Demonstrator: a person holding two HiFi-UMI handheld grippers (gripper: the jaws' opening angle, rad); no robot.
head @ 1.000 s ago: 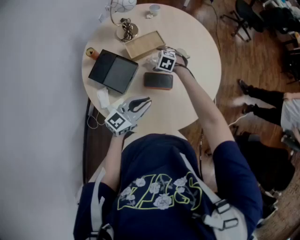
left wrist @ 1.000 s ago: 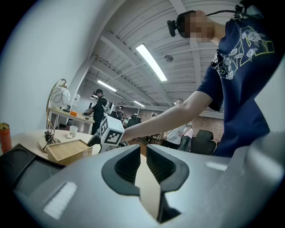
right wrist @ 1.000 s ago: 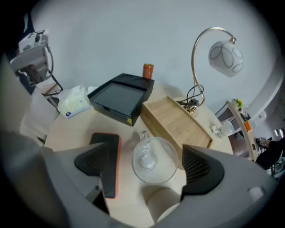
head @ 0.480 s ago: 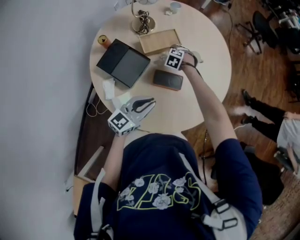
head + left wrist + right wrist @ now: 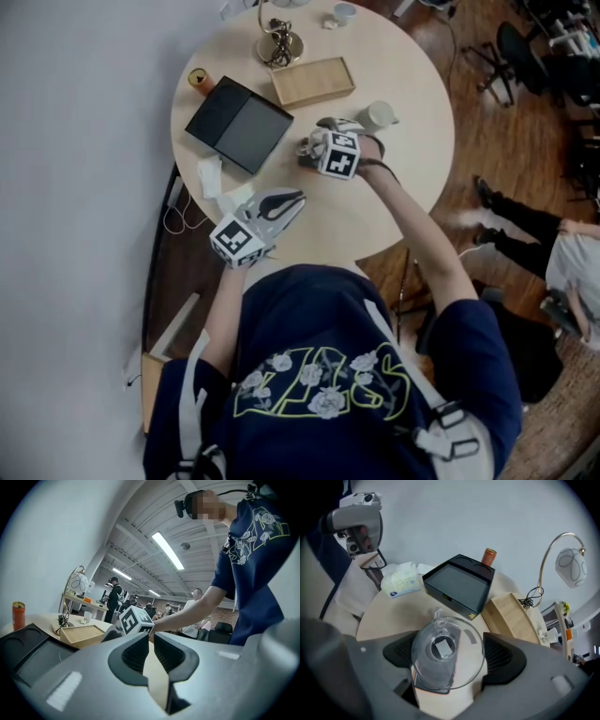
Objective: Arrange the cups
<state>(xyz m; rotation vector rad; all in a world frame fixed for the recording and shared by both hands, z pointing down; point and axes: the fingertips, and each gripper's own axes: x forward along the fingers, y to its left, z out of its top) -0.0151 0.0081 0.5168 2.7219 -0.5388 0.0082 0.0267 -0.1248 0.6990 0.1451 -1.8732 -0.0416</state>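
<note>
- Your right tool [image 5: 449,660] has just been closing; its pads now clamp a clear glass cup [image 5: 443,644], held between them with its mouth toward the camera.
- Since a second ago this tool has swung away from the wooden tray [image 5: 312,82] toward you. That uncovers a white mug [image 5: 376,115] standing on the desk [image 5: 394,187] just beyond it.
- Reading: the glass cup is probably in transit and not yet set down.
- Your left tool [image 5: 149,651] has its jaws slightly apart and holds nothing.

Bare counter [image 5: 328,220] open between left tongs [image 5: 292,199] and right tongs [image 5: 313,150], right jaws just closed in onto glass cup [image 5: 440,656] filling their gap, black box [image 5: 239,125] and wooden tray [image 5: 312,82] blocking beyond right tongs, white cup [image 5: 375,115] near their right, tissue pack [image 5: 401,584] beside left tongs.
</note>
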